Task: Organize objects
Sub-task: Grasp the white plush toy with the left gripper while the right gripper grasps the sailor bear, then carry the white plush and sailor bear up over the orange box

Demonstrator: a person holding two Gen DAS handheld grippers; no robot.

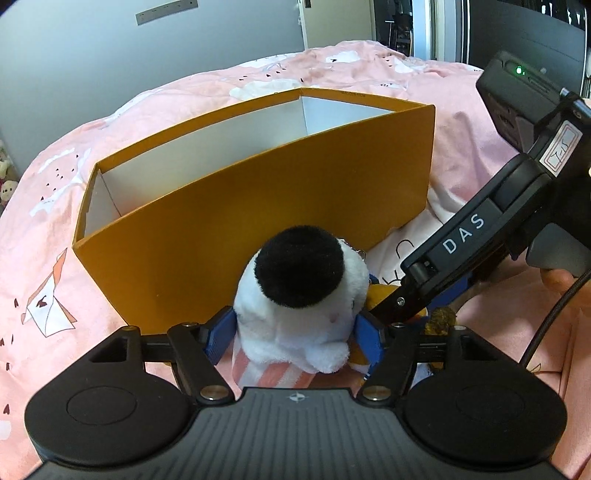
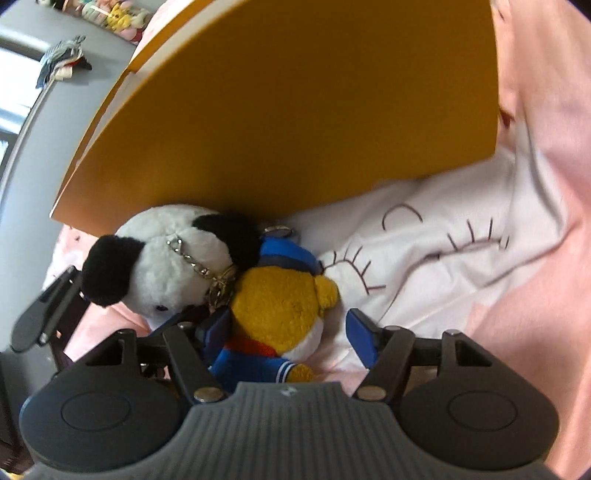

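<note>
A white plush toy with black ears (image 1: 295,306) (image 2: 166,266) lies on the pink bedspread (image 1: 55,221) against the near wall of an open orange box (image 1: 258,206) (image 2: 295,110). My left gripper (image 1: 293,339) is open, its blue pads on either side of this toy's body. Beside it lies a yellow plush in a blue sailor outfit (image 2: 280,299), joined to a metal chain (image 2: 199,266). My right gripper (image 2: 290,334) is open around the yellow plush, with a gap showing at its right pad. The box's white inside looks empty.
The bedspread is rumpled, with a white printed patch (image 2: 443,251) right of the toys. Small plush toys sit far off by the wall (image 2: 110,14) (image 1: 5,181). A grey wall (image 1: 110,55) stands behind the bed. The right gripper's black body crosses the left wrist view.
</note>
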